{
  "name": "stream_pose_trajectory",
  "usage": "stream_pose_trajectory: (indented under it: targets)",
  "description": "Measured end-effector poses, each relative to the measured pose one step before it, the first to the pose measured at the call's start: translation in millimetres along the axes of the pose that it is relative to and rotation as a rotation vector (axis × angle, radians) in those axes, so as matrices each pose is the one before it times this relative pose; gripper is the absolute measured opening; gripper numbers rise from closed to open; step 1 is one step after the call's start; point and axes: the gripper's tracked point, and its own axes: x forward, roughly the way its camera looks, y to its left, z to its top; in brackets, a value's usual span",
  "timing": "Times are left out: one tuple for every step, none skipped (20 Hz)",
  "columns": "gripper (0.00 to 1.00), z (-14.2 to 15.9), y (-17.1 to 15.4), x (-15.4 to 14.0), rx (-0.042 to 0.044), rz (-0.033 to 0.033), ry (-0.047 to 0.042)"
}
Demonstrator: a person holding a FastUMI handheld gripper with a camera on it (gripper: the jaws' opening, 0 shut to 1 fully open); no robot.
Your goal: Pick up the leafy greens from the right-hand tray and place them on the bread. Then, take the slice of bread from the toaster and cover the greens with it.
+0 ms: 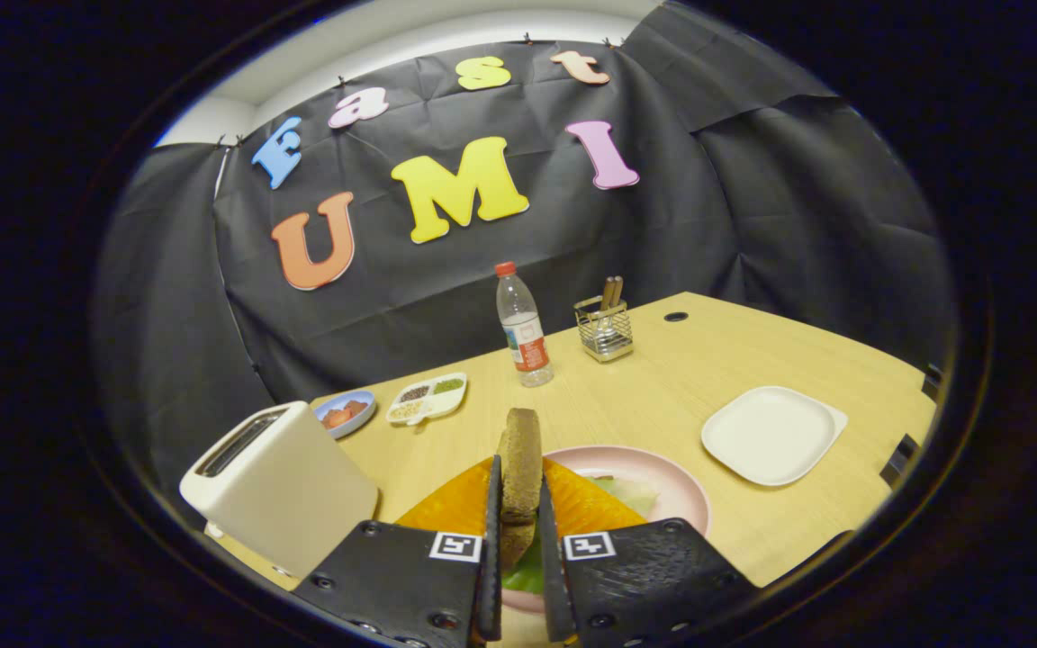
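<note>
Bread (521,468) stands upright on edge between the claw's (519,540) 2 fingers, which are nearly closed and press on both of its faces, so the brown slice is held above the pink plate (676,490). Leafy greens (631,493) already lie on that plate, with something orange beneath the fingers; the lower bread cannot be made out. The toaster (280,486) sits just beside the plate on the desk (662,396), its slot empty. The risk: the slice is vertical, so if released without tilting flat it would likely topple sideways, miss the greens or push them off. A thin edge grip could also crumble or slip.
</note>
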Motion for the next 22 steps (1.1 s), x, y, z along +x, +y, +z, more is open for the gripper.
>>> stream_pose_trajectory:
  targets:
    - [0.19,-3.81,-5.77,2.38,-0.00903,-0.0051,0.01456]
    - [0.25,-3.42,-5.79,0.19,-0.00915,-0.00311,0.01889]
    - [0.31,-4.15,-5.4,3.99,-0.00013,-0.00282,0.01731]
    - [0.38,-3.61,-5.12,1.21,0.00196,-0.00116,0.01973]
    - [0.43,-2.43,-4.89,1.36,0.00102,-0.00493,0.01661]
    - [0.48,-1.45,-5.71,1.01,-0.00259,-0.0096,0.0132]
    - [0.53,-0.76,-3.74,0.54,-0.00418,-0.00454,0.00734]
    - [0.59,0.33,-3.73,-0.87,-0.00464,-0.00092,0.00231]
    - [0.61,0.36,-4.18,-1.74,-0.00667,-0.00535,0.00024]
    - [0.68,2.82,-5.55,-1.57,-0.00992,-0.00805,-0.00429]
    - [0.76,1.57,-4.52,-0.97,-0.00736,-0.00297,-0.00316]
    - [0.82,3.32,-5.41,-2.47,-0.00407,-0.00565,-0.00699]
    - [0.86,5.52,-3.74,-2.05,-0.00261,-0.00158,-0.01208]
    - [0.9,6.77,-4.09,-3.56,-0.00685,-0.00059,-0.01973]
    - [0.9,8.56,-4.05,-4.91,-0.00919,-0.00104,-0.02775]
    - [0.92,11.58,-4.53,-5.44,-0.0092,-0.00224,-0.03269]
    - [0.95,9.89,-2.53,-5.74,-0.01046,0.00472,-0.03601]
    - [0.96,12.66,-4.23,-6.08,-0.01221,-0.00195,-0.03507]
    - [0.96,10.8,-6.53,-5.43,-0.01428,-0.00297,-0.03178]
    - [0.96,12.41,-4.51,-6.41,-0.0142,0.00328,-0.02823]
    - [0.96,11.42,-4.67,-6.4,-0.01643,-0.00097,-0.02682]
    - [0.96,12.54,-7.38,-6.84,-0.01565,-0.00386,-0.02726]
